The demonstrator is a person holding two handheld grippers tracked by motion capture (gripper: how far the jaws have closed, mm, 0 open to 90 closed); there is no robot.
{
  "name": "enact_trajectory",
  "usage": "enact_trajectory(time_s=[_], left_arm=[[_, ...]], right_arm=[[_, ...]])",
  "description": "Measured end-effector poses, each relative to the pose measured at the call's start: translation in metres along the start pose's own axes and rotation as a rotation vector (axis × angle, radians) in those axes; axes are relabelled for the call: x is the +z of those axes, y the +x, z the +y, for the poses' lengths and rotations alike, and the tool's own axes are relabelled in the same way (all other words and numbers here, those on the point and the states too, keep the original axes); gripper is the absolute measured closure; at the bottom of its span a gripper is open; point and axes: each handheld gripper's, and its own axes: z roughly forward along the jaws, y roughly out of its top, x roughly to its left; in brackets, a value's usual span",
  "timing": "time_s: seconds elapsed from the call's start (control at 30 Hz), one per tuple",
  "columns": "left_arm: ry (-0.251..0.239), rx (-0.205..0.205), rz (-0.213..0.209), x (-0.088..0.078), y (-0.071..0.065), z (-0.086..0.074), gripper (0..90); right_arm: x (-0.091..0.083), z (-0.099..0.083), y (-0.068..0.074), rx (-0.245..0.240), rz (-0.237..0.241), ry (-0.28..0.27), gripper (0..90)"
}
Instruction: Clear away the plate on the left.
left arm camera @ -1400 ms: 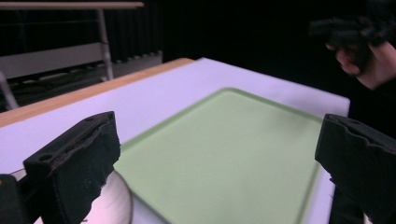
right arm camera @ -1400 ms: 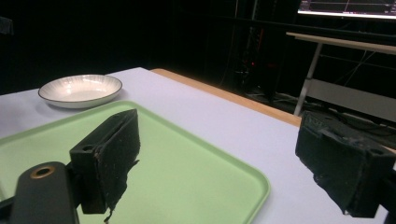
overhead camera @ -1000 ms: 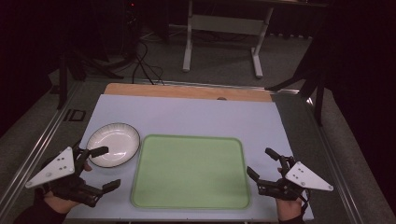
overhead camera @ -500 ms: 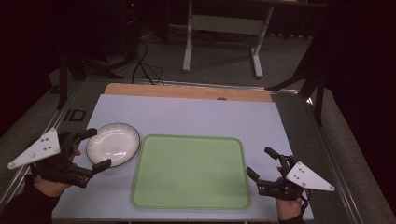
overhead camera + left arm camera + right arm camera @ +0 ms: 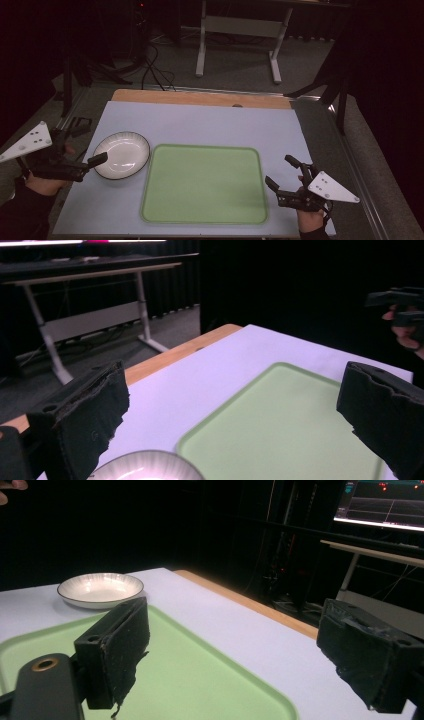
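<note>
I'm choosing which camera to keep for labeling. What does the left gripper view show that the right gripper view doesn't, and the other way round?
The left gripper view alone takes in the other hand with its gripper, far right, and a light-legged desk on the floor behind. The right gripper view alone takes in the whole white bowl and a lit screen at top right. Both take in the green tray on the pale table cover, the wooden table edge, and their own jaws standing wide apart.

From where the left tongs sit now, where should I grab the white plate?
Take the plate by its raised near-left rim, coming in low from its left, where the open left tongs already wait. The tray crowds its right side.
</note>
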Motion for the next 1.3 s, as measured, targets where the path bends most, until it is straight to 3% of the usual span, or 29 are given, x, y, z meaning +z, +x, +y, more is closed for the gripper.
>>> enact_trajectory(time_s=[0.07,0.23,0.43,0.63,0.83,0.93,0.97,1.03,1.17,1.2,1.3], left_arm=[[0.015,-0.058,0.019,0.000,0.015,-0.010,0.6],[0.038,-0.099,0.067,0.000,0.028,-0.023,0.6],[0.104,-0.189,0.124,0.004,0.046,-0.047,0.7],[0.138,-0.272,0.166,0.005,0.064,-0.067,1.2],[0.290,-0.356,0.261,0.016,0.077,-0.089,1.1],[0.387,-0.406,0.286,0.023,0.082,-0.098,1.2],[0.402,-0.424,0.268,0.025,0.083,-0.101,1.2],[0.458,-0.454,0.277,0.029,0.085,-0.106,4.4],[0.522,-0.528,0.276,0.034,0.091,-0.112,8.6],[0.548,-0.545,0.299,0.035,0.092,-0.114,12.2],[0.556,-0.600,0.302,0.035,0.097,-0.118,19.1]], right_arm=[[0.001,0.001,0.000,-0.026,-0.006,0.000,12.7],[0.001,0.001,0.000,-0.032,-0.014,-0.003,12.7],[0.002,0.000,0.001,-0.027,0.000,0.008,12.9],[0.004,0.001,0.004,-0.031,0.017,0.007,13.1],[0.006,0.001,0.006,-0.034,0.033,0.022,13.3],[0.006,0.002,0.007,-0.035,0.040,0.025,13.5],[0.007,0.002,0.007,-0.036,0.043,0.027,13.6],[0.008,0.002,0.007,-0.036,0.052,0.038,13.7],[0.010,0.001,0.009,-0.040,0.067,0.053,13.7],[0.010,0.001,0.009,-0.040,0.068,0.053,13.7],[0.010,0.001,0.009,-0.040,0.069,0.056,13.9]])
